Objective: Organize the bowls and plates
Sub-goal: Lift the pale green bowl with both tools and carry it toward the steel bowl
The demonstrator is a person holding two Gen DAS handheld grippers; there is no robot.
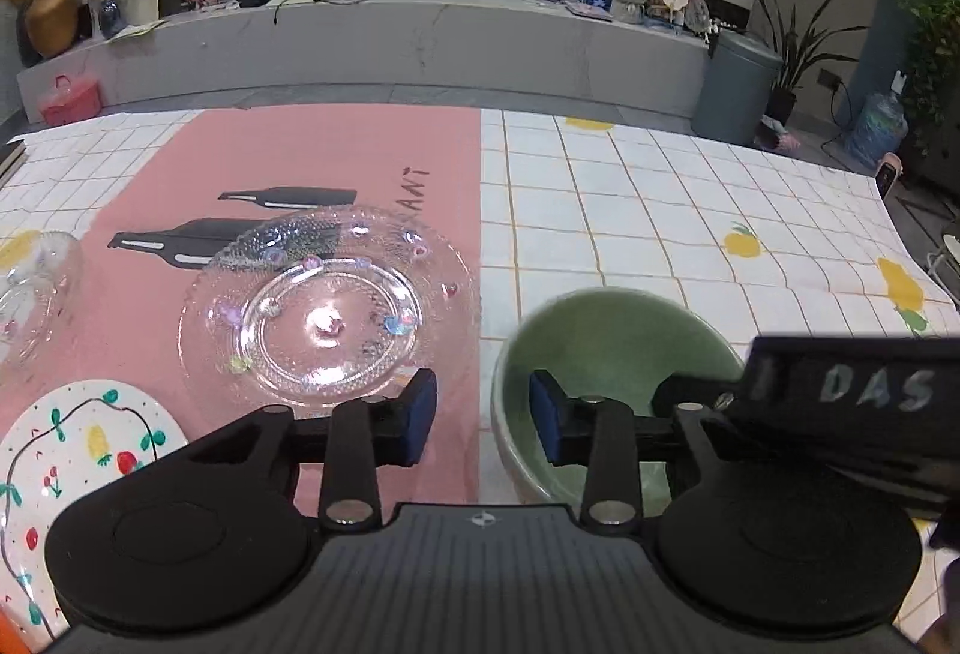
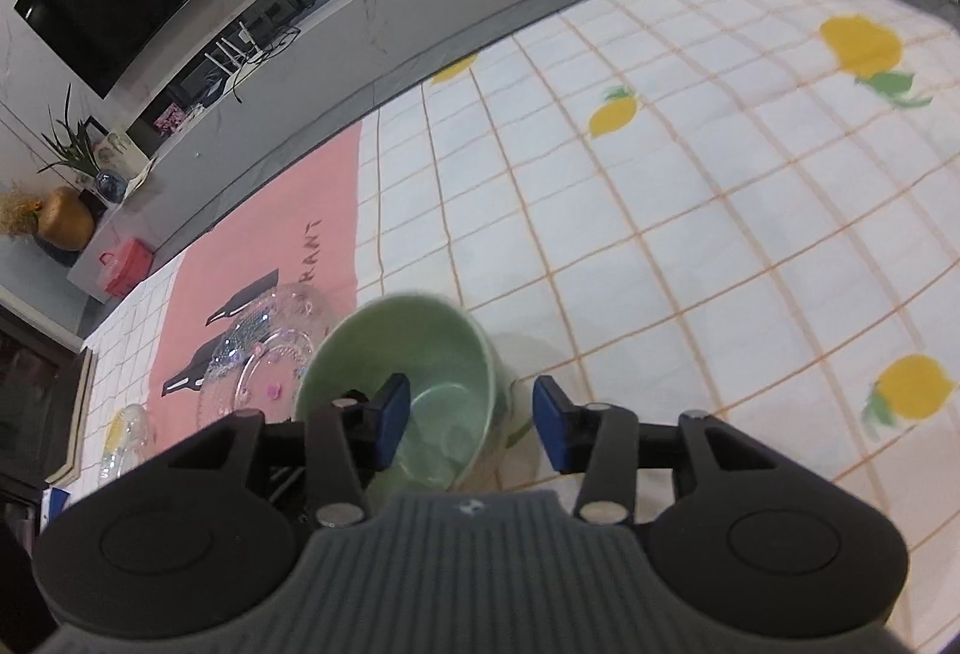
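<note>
Green bowl [image 1: 606, 348]: glazed ceramic, upright, empty, on the checked white part of the surface, just right of the pink strip's edge. Glass plate [image 1: 330, 306]: clear, beaded rim, small coloured dots, lying flat on the pink strip, just left of the bowl, apart from it. Painted plate [image 1: 78, 450]: white with fruit and vine pattern, flat, near left of the glass plate. Small glass dish [image 1: 36, 294]: clear, at far left; pose unclear.
</note>
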